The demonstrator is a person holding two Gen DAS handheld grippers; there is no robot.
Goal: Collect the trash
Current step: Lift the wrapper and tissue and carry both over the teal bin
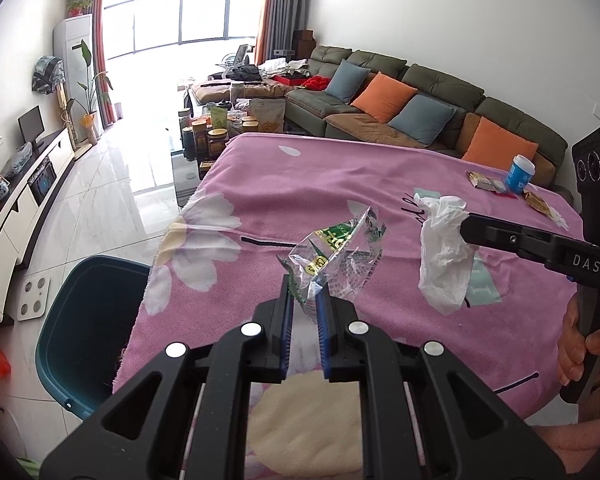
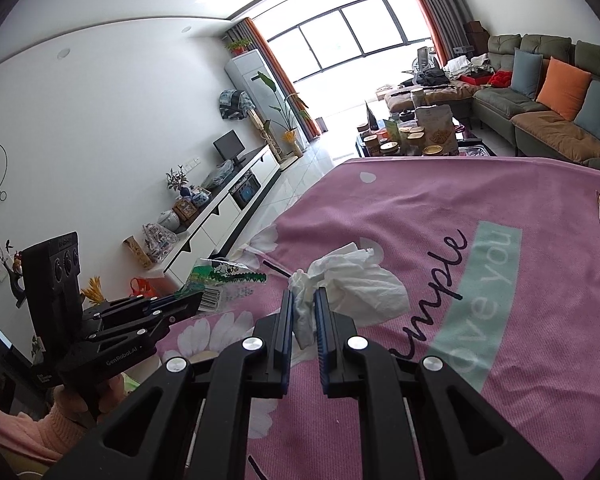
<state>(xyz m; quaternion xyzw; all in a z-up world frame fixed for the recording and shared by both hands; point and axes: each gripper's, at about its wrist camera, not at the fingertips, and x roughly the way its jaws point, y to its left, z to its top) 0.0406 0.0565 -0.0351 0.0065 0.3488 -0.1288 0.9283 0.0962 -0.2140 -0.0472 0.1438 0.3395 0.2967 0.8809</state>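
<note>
A: What is held by the left hand-held gripper?

B: A clear plastic wrapper with green and yellow print is clamped between its blue pads, and it is lifted above the pink flowered cloth by which the surface is covered. In the right wrist view the same wrapper is seen at the tip of that hand-held gripper, out past the left edge of the cloth.

A: And the right hand-held gripper?

B: It is closed on a crumpled white tissue, which is pinched at one end while the rest hangs down. From the left wrist view the tissue is seen dangling from that hand-held gripper, clear of the cloth.

A: Is a bin seen?

B: A dark teal bin is stood on the floor just beside the left edge of the surface.

A: What else is left on the cloth?

B: A blue and white cup is seen at the far right, with flat snack wrappers lying beside it
</note>
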